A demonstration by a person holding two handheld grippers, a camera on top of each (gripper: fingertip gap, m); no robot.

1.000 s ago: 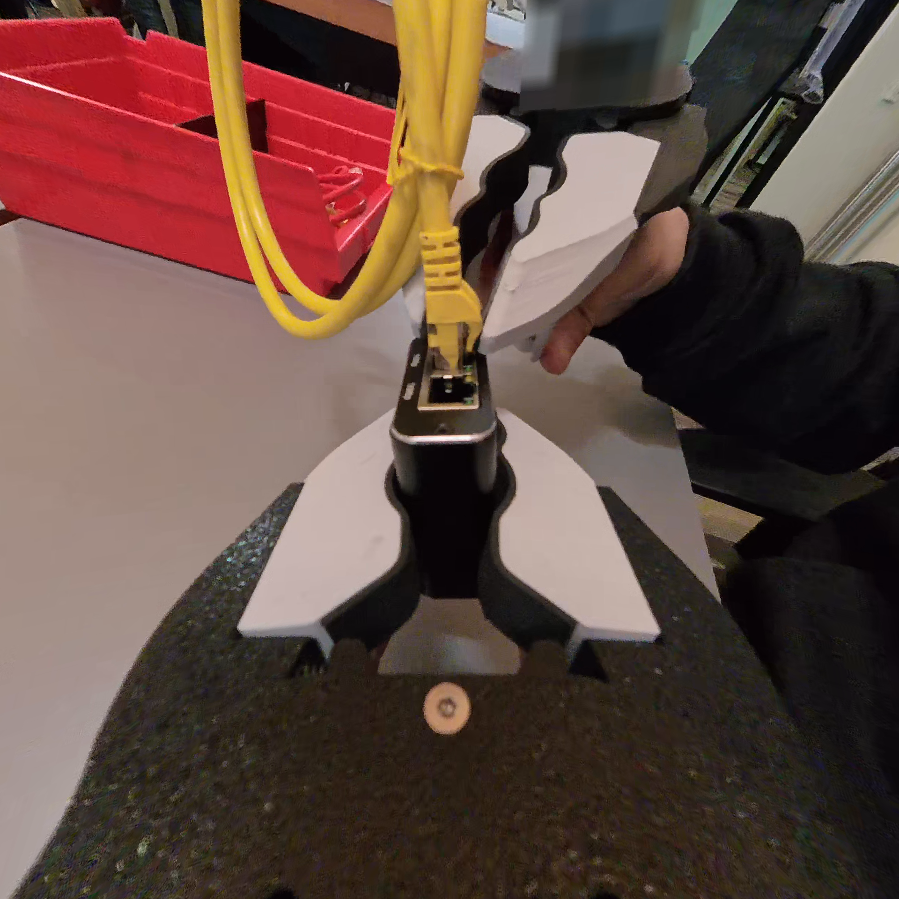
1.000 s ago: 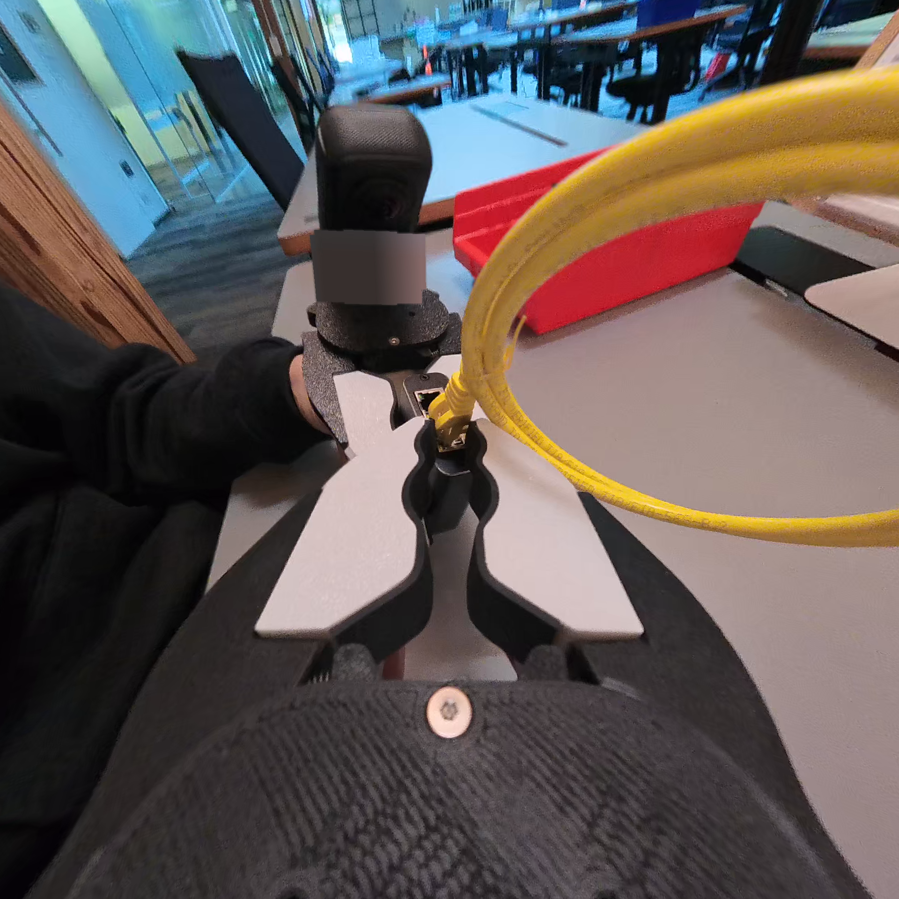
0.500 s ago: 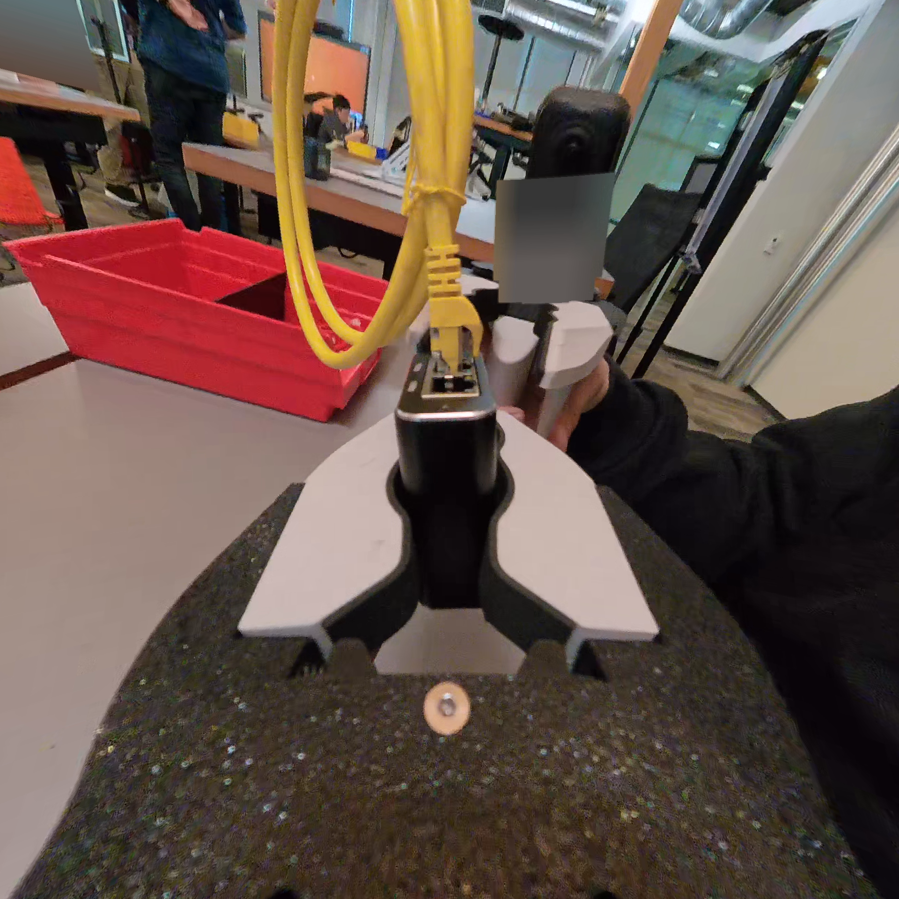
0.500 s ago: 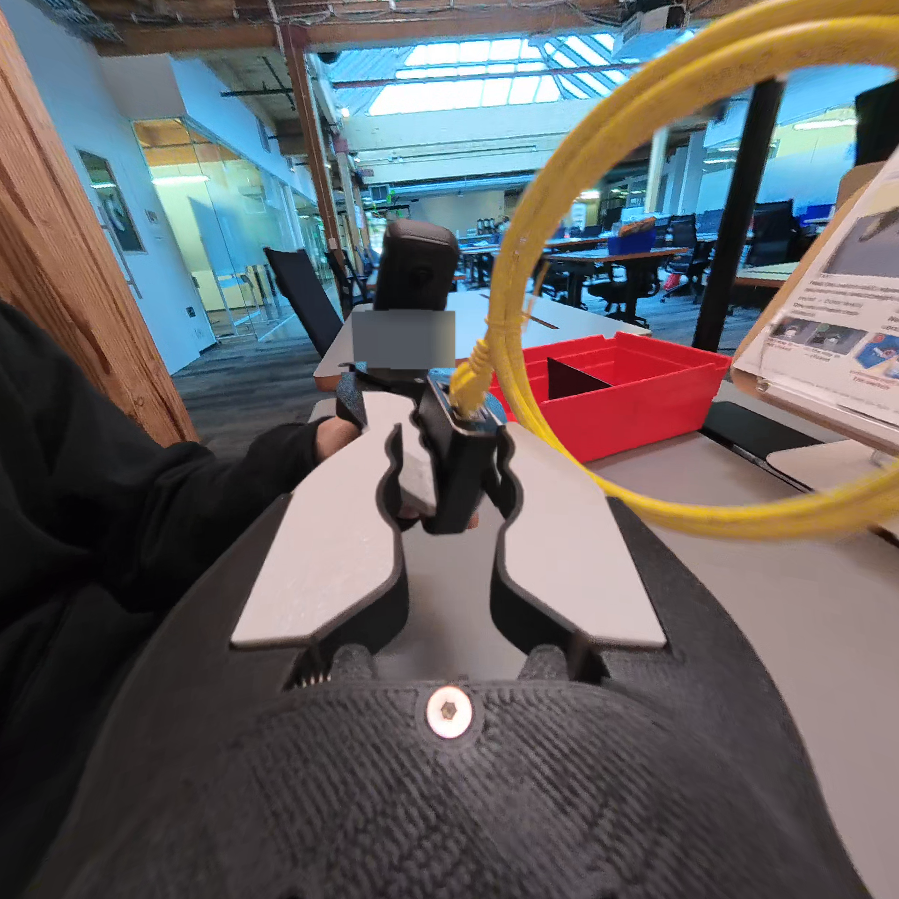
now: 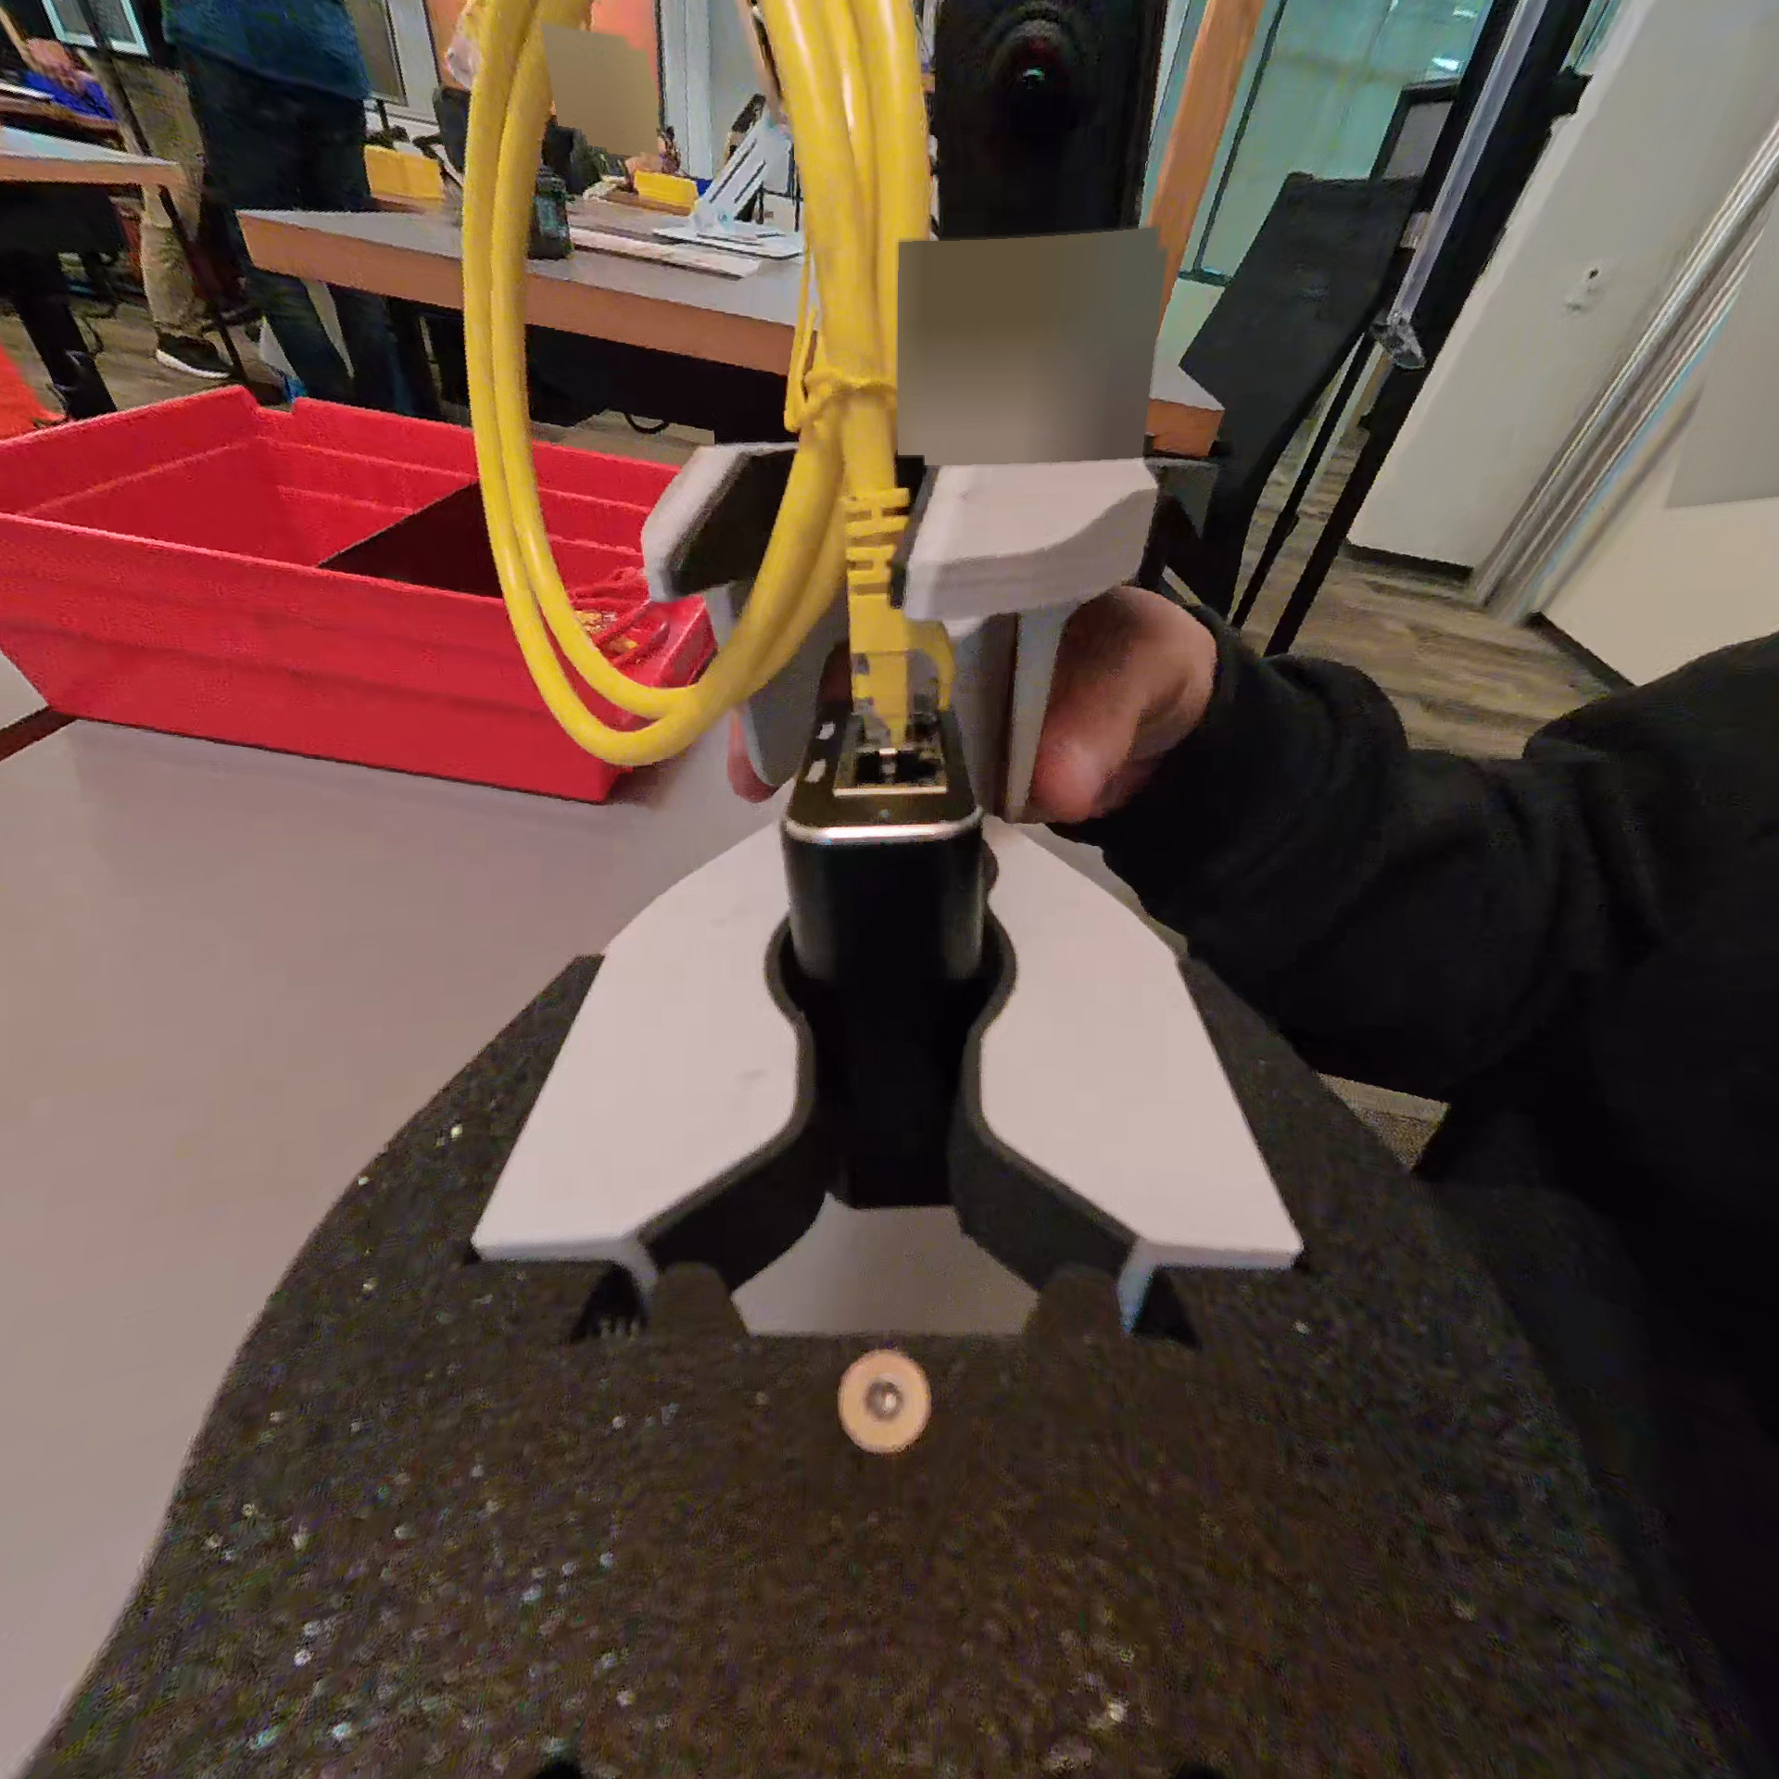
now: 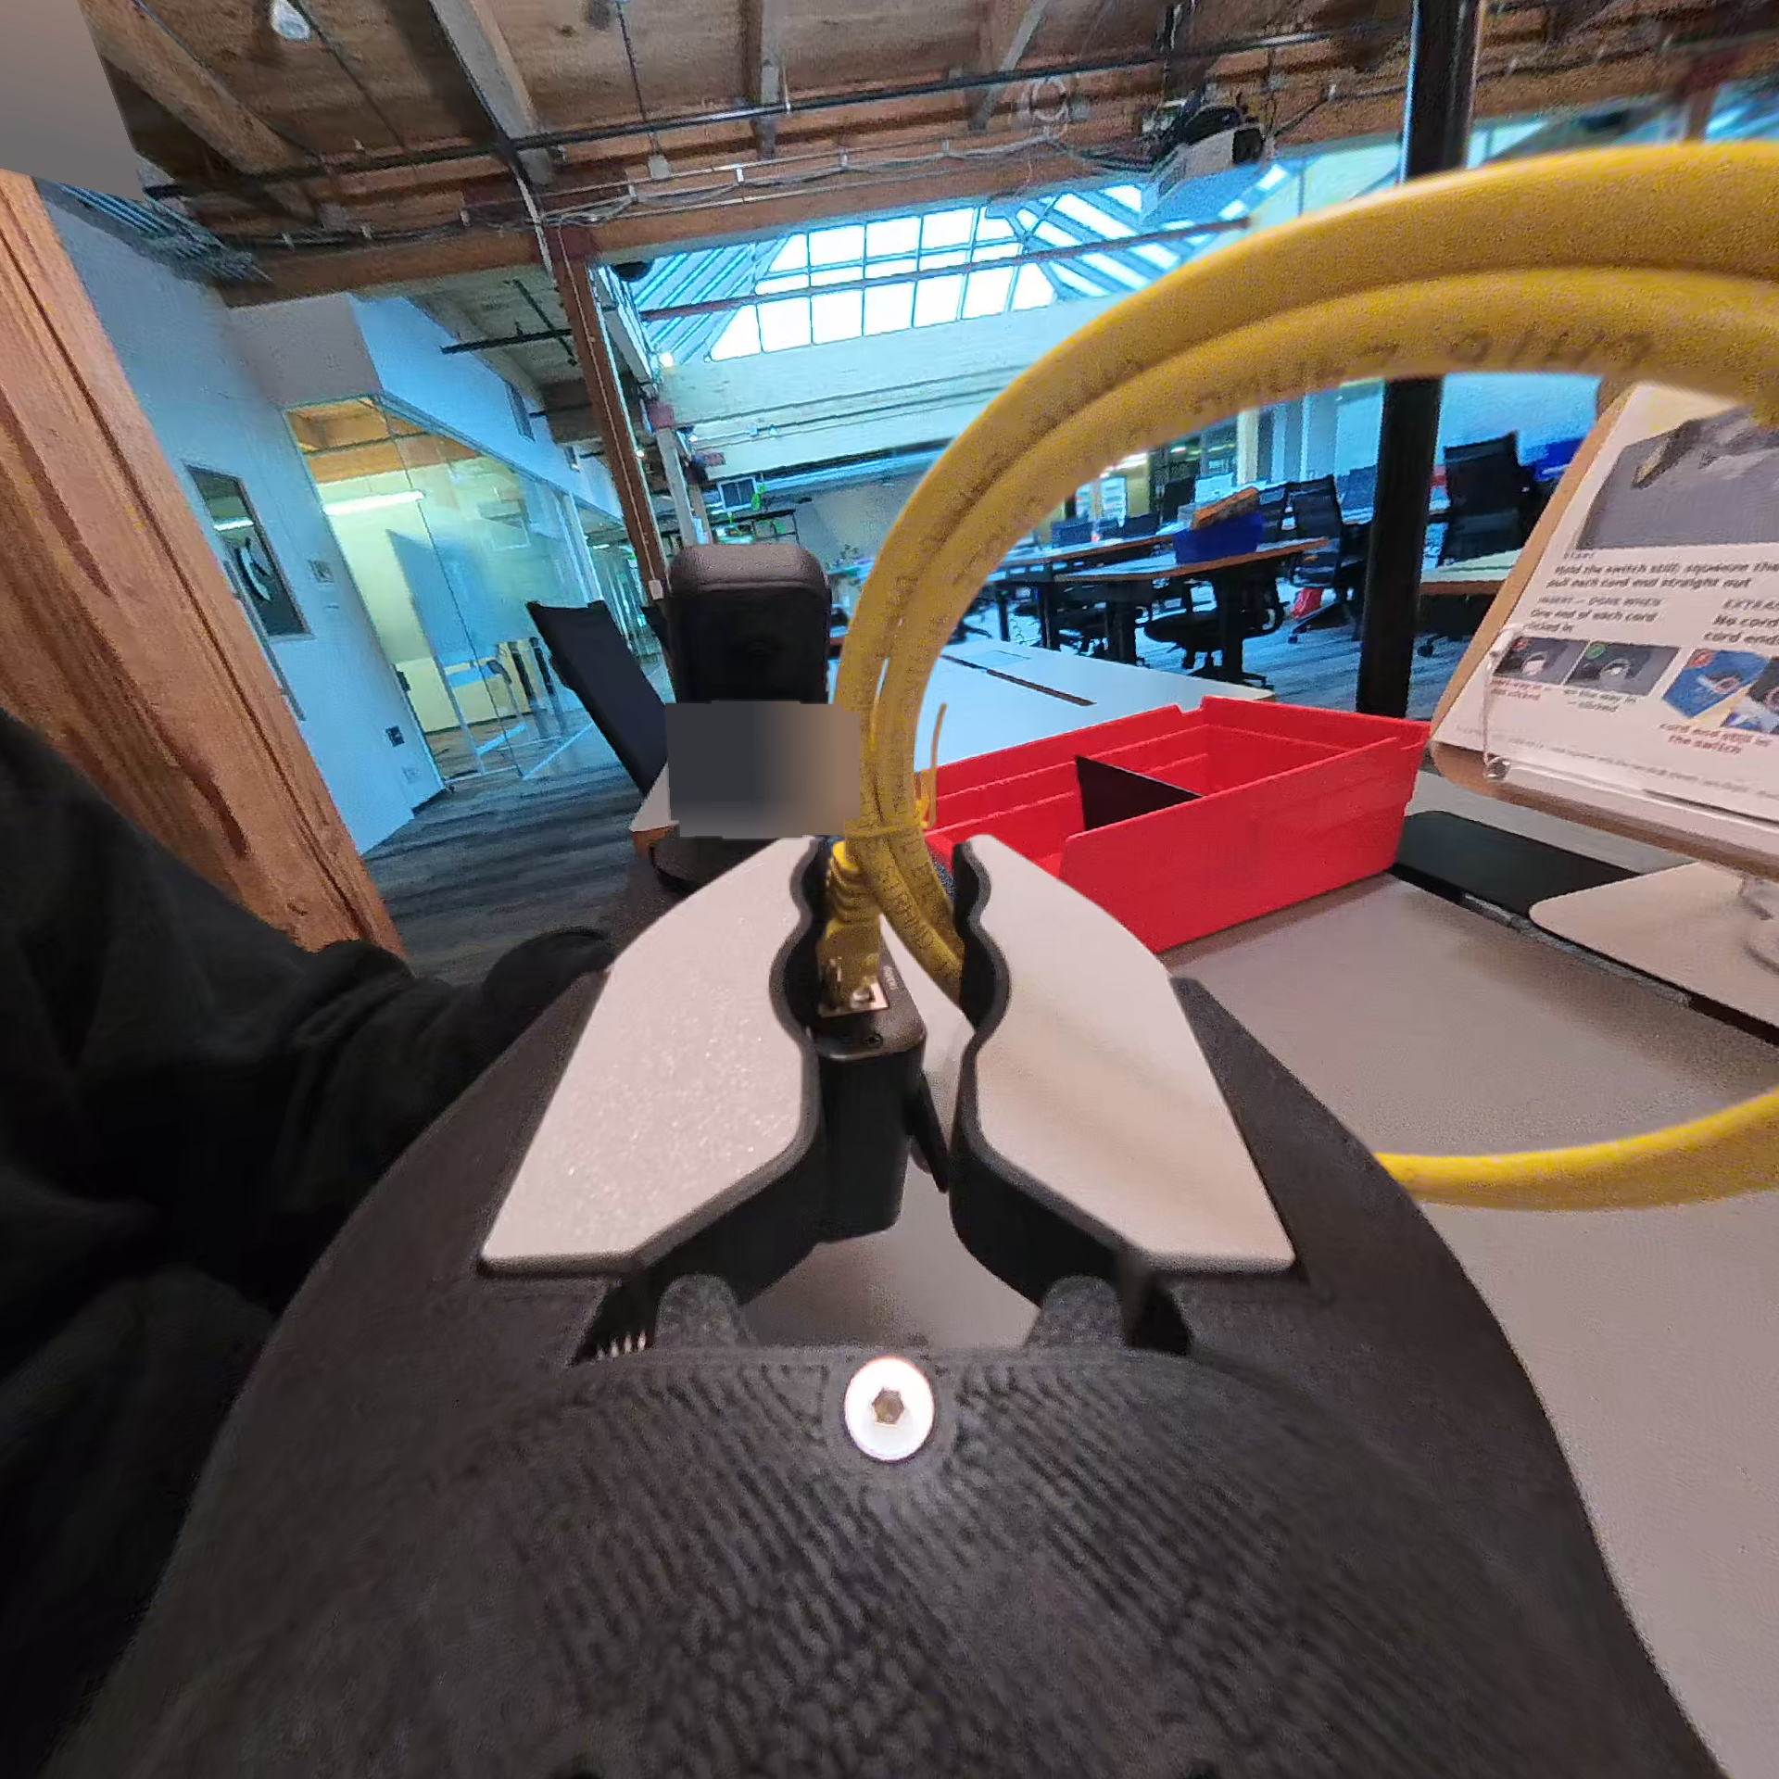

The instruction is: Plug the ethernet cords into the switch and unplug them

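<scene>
The left gripper [image 5: 884,857] is clamped on the black switch [image 5: 884,905], holding it upright above the grey table [image 5: 289,963], port end up; the lower part of the box is buried between the jaws and out of sight. A yellow ethernet cord [image 5: 871,539] stands in one of the top ports, its plug [image 5: 881,674] seated at the rim, though how deep it sits is hard to judge because the socket is small and shadowed. The rest of the cord rises in tied loops that run off the top of the left wrist view. The right gripper [image 6: 881,924] faces it with its jaws standing apart on either side of the plug's boot, a gap showing on each side, so it is spread rather than pinching. A hand [image 5: 1117,703] in a black sleeve grips its handle, partly hidden behind the fingers. Behind sits a red bin [image 5: 289,597], its contents barely visible, and at the right edge a clipboard sheet [image 6: 1637,616] is cut off.
</scene>
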